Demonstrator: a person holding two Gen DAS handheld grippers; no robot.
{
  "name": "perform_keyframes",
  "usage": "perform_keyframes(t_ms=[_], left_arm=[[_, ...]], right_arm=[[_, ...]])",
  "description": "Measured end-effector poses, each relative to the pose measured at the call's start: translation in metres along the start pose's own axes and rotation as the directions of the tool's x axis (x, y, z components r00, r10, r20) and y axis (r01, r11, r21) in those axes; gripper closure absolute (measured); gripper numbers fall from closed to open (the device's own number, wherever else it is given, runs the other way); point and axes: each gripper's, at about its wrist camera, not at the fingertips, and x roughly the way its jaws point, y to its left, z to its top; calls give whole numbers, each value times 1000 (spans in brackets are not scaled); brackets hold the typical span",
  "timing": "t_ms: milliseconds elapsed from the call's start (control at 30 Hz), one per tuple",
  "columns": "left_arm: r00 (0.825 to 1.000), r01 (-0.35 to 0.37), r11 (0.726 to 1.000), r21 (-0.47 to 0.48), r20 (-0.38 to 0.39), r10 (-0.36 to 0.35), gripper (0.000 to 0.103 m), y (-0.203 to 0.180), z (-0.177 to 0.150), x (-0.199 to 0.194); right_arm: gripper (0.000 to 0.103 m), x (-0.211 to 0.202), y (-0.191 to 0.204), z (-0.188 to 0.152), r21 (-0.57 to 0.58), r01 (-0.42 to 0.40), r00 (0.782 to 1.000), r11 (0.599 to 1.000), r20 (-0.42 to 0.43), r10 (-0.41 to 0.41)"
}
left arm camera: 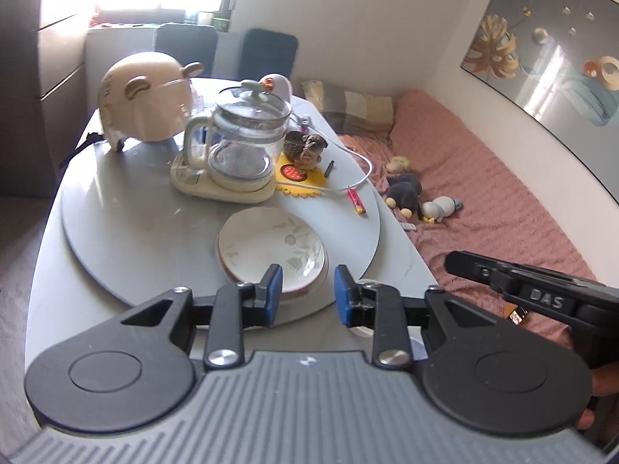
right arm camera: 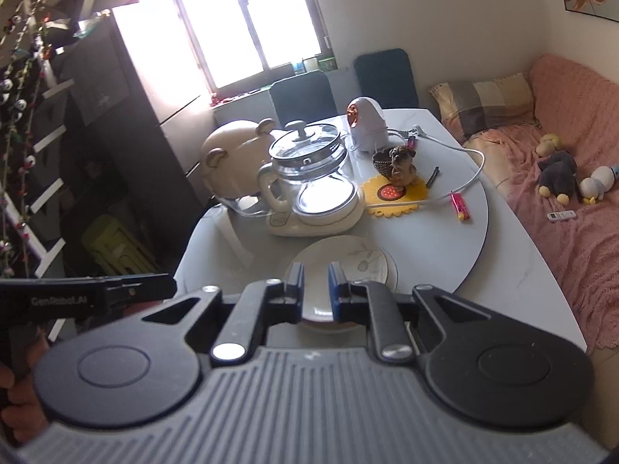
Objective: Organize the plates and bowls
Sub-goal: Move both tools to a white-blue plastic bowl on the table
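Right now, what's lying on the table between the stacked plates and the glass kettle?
Nothing: in both wrist views, only bare grey turntable separates the stacked plates from the glass kettle.

I see a glass kettle (left arm camera: 241,143) on its cream base, cream bear-eared dome (left arm camera: 145,100) behind it, dog figurine (left arm camera: 307,150) on yellow sunflower mat (left arm camera: 300,181), red lighter (left arm camera: 356,201) near white cable (left arm camera: 359,162).

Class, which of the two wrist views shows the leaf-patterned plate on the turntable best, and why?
The left wrist view: the plate lies almost whole ahead of the left gripper, leaf pattern clear, with another dish's rim beneath. In the right wrist view the right gripper hides the plate's near half.
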Motion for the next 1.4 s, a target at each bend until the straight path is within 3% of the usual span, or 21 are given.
perform_keyframes(t_ms=[267,467,633,867,1000,1033,1100,1267,1400], left_arm=[[997,-74,995,-71,-30,72,69,-8,-65,-39],[991,-124,982,-143,-74,115,69,2,-112,-56],[980,-183,959,-218,-118,160,69,34,-135,-55],[965,-234,932,-278,-182,188,69,91,-149,-34],[977,-193,908,-373,-157,143,65,126,-151,-26],[978,-189,903,-386,-156,138,64,134,-149,-23],[976,-197,900,-389,-165,142,62,147,-146,-16],[977,-175,908,-381,-179,113,57,175,-140,5],[971,-173,901,-399,-221,89,57,197,-143,27]], right_arm=[[87,-36,-5,-46,-33,-37,999,999,-13,37],[87,-33,-2,-79,-50,-82,991,995,-114,76],[86,-15,7,-99,-41,-94,978,995,-193,84],[85,12,31,-112,-94,-148,959,985,-257,119],[83,29,41,-108,-101,-131,962,986,-254,102],[72,35,42,-107,-102,-122,963,987,-254,93],[58,46,43,-105,-97,-111,962,989,-258,83],[60,76,56,-106,-122,-85,949,989,-314,43],[60,108,62,-115,-46,-92,917,995,-393,67]])
